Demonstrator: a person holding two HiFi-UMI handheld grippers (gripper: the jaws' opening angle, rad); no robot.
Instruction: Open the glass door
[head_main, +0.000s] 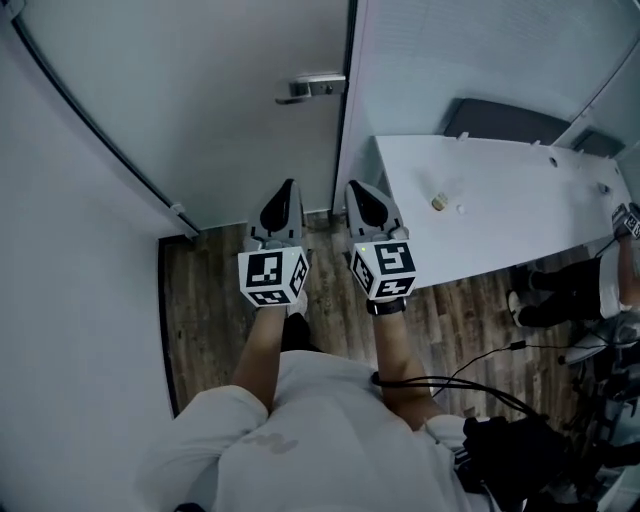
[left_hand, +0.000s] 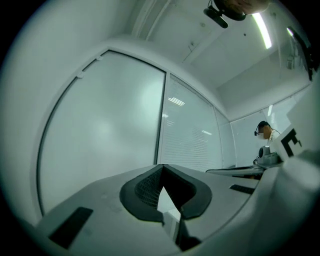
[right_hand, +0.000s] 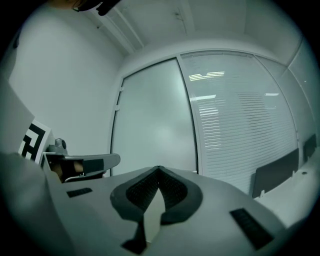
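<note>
The frosted glass door (head_main: 220, 100) stands closed ahead of me, with its metal handle (head_main: 312, 87) at its right edge beside the dark frame. My left gripper (head_main: 290, 186) and right gripper (head_main: 355, 188) are held side by side in front of the door's lower part, short of the glass and well below the handle. Both are shut with nothing between the jaws. The door (left_hand: 105, 130) fills the left gripper view beyond the closed left gripper (left_hand: 162, 166). In the right gripper view the door (right_hand: 152, 125) rises behind the closed right gripper (right_hand: 159, 168).
A white table (head_main: 500, 220) stands close on the right, with a small object (head_main: 438, 202) on it and a dark chair back (head_main: 505, 122) behind. A seated person (head_main: 600, 290) is at the far right. A white wall (head_main: 70, 250) bounds the left. Cables (head_main: 480, 380) trail over the wooden floor.
</note>
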